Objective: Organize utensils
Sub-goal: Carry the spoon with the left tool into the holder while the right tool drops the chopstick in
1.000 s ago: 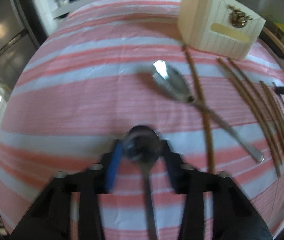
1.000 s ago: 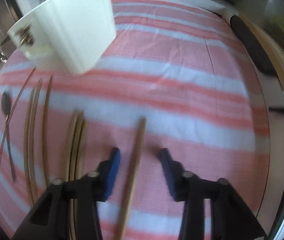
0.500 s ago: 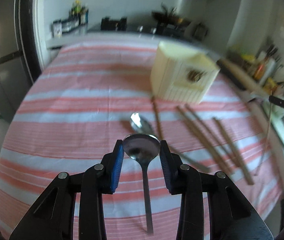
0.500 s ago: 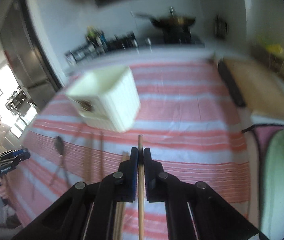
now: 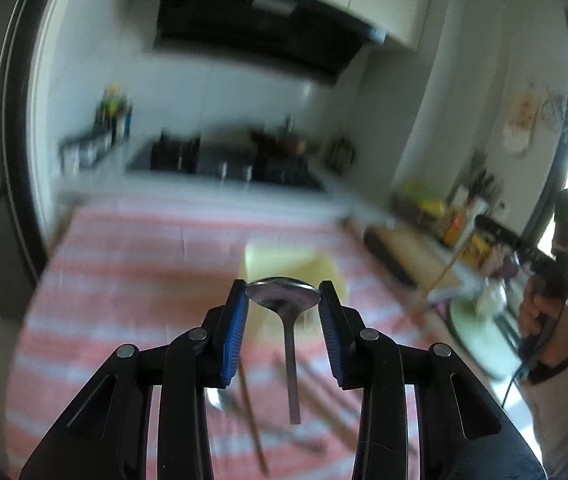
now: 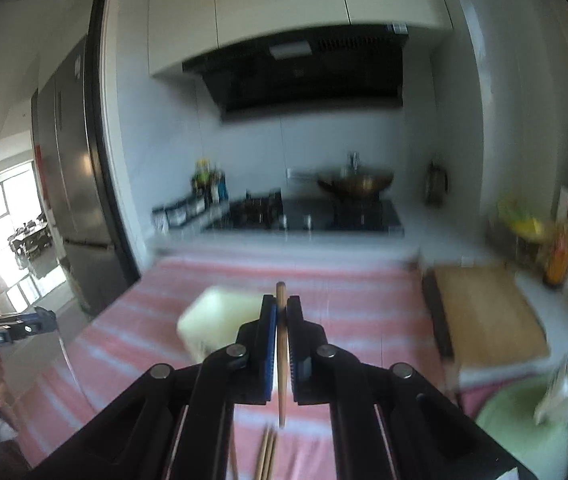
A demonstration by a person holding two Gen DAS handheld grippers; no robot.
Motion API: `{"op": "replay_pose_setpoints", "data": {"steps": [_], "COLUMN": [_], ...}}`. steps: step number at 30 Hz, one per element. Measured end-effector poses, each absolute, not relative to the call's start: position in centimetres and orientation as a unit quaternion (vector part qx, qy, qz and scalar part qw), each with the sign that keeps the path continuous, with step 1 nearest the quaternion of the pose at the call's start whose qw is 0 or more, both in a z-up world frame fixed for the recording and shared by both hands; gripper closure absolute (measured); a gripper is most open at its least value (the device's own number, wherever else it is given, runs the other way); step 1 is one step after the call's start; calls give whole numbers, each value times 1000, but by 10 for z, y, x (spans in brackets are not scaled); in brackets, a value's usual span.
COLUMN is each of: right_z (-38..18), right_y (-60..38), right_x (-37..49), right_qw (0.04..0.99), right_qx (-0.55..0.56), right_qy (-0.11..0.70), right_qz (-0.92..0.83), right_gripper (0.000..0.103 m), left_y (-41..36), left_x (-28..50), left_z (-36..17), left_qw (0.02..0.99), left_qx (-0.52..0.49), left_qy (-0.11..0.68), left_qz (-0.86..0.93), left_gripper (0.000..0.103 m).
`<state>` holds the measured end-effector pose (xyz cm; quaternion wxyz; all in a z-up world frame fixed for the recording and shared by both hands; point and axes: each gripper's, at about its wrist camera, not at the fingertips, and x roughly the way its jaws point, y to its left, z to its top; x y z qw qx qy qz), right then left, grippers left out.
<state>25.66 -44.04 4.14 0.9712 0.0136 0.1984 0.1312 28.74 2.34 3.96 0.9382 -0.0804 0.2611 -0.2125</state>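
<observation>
My left gripper [image 5: 283, 308] is shut on the bowl of a metal spoon [image 5: 290, 344], held high above the striped cloth [image 5: 123, 280] with the handle hanging down. My right gripper [image 6: 281, 320] is shut on a wooden chopstick [image 6: 281, 356], also lifted, its lower end hanging below the jaws. The cream utensil holder [image 5: 284, 260] stands on the cloth ahead; it also shows in the right wrist view [image 6: 215, 320]. More chopsticks [image 5: 251, 420] and a second spoon [image 5: 219, 396] lie blurred on the cloth below. Other chopsticks [image 6: 265, 456] lie under the right gripper.
A wooden cutting board [image 6: 488, 316] lies right of the cloth. A green plate [image 6: 524, 432] with a white bag sits at the lower right. A stove with a wok [image 6: 356, 184] is at the back. A fridge [image 6: 71, 184] stands left.
Both grippers have risen well above the cloth and tilted up, carrying the spoon and the chopstick. The holder now appears lower and farther below both.
</observation>
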Motion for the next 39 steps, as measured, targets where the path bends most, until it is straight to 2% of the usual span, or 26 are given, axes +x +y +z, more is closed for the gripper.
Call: {"op": "replay_pose_setpoints", "data": {"steps": [4, 9, 13, 19, 23, 29, 30, 31, 32, 33, 36, 39], "right_z": [75, 79, 48, -21, -50, -66, -67, -68, -66, -64, -57, -55], "right_y": [-428, -404, -383, -360, -362, -364, -362, -362, -364, -366, -373, -381], "right_x": [299, 335, 364, 418, 444, 463, 466, 464, 460, 450, 421, 355], "right_qw": [977, 978, 975, 945, 930, 928, 927, 927, 929, 933, 938, 942], "right_qx": [24, 45, 41, 19, 35, 52, 55, 58, 63, 69, 67, 25], "right_qy": [171, 147, 166, 289, 340, 348, 351, 349, 343, 332, 315, 300], "right_qz": [127, 138, 142, 149, 139, 120, 122, 122, 121, 122, 130, 149], "right_gripper": [97, 97, 97, 97, 97, 94, 81, 63, 55, 52, 52, 52], "left_y": [1, -28, -50, -70, -75, -82, -80, -77, -74, -73, -55, -31], "left_x": [339, 392, 441, 487, 498, 506, 507, 506, 503, 499, 465, 410], "left_z": [78, 72, 28, -39, -67, -87, -87, -88, -87, -85, -77, -76], "left_qw": [955, 964, 954, 916, 902, 898, 899, 899, 899, 899, 900, 903], "left_qx": [-75, -61, -55, -30, -26, -30, -35, -42, -50, -52, -41, -12], "left_qy": [213, 194, 247, 365, 401, 416, 414, 412, 411, 410, 404, 394], "left_qz": [-193, -169, -159, -162, -157, -139, -139, -140, -142, -145, -160, -168], "left_gripper": [67, 67, 67, 67, 67, 65, 62, 57, 57, 57, 55, 37]}}
